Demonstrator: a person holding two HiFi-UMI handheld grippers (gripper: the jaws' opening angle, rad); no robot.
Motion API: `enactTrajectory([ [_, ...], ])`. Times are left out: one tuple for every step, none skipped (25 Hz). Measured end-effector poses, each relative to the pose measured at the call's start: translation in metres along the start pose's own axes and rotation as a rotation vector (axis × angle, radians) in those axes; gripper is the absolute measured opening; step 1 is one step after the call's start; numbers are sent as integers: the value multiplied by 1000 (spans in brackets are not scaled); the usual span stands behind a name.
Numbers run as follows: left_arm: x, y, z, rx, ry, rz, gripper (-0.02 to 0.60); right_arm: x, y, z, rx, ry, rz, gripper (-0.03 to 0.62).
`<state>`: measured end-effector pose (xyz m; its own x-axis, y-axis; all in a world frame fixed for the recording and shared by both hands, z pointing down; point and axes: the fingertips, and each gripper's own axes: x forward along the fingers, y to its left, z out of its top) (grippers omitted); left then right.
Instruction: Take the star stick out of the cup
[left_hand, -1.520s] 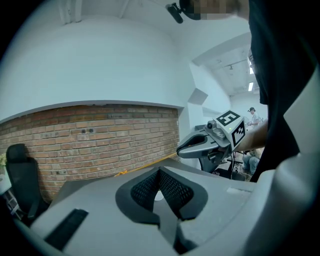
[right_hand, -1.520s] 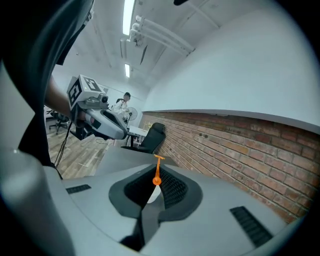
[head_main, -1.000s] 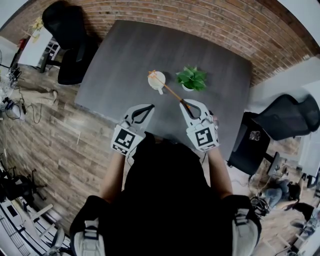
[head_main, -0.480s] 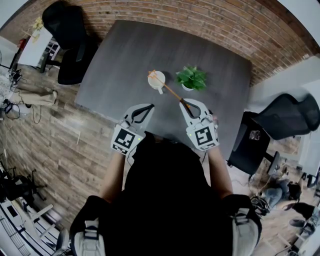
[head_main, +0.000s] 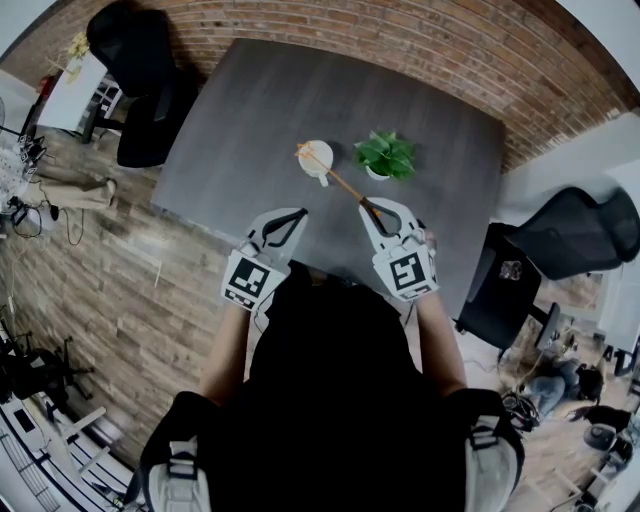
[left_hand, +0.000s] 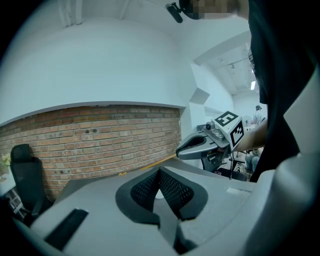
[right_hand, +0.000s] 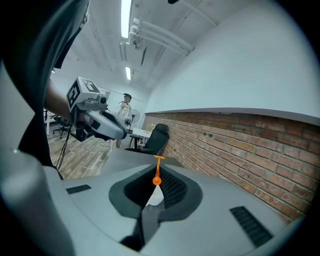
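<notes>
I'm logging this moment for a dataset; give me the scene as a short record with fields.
table: dark grey, holds cup and plant
cup: white, upright, left of plant
star stick: orange, slanting from right gripper to the cup
right gripper: shut on star stick
left gripper: shut, empty, apart from cup

Small potted plant (head_main: 384, 156) is standing on grey table (head_main: 250, 110). Black office chair (head_main: 140, 95) is sitting at the table's left edge. Second chair (head_main: 575, 235) is standing off its right corner.
</notes>
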<state>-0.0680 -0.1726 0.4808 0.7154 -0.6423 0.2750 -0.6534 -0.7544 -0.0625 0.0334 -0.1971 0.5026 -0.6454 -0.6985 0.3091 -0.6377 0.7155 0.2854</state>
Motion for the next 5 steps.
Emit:
enactTrajectory([
  [0,0,1,4,-2,0,2,0,0,0,-3,-1,1,14],
  [0,0,1,2,-1,0,2,0,0,0,-5,-1,2,14],
  [0,-1,1,-1,1,-1,2,0,0,0,-4,0,4,12],
  [-1,-1,1,-1,2,-1,2,0,0,0,-2,2,5,14],
  [-1,-1,1,1,2,-1,2,-1,0,0,1,3,6,14],
])
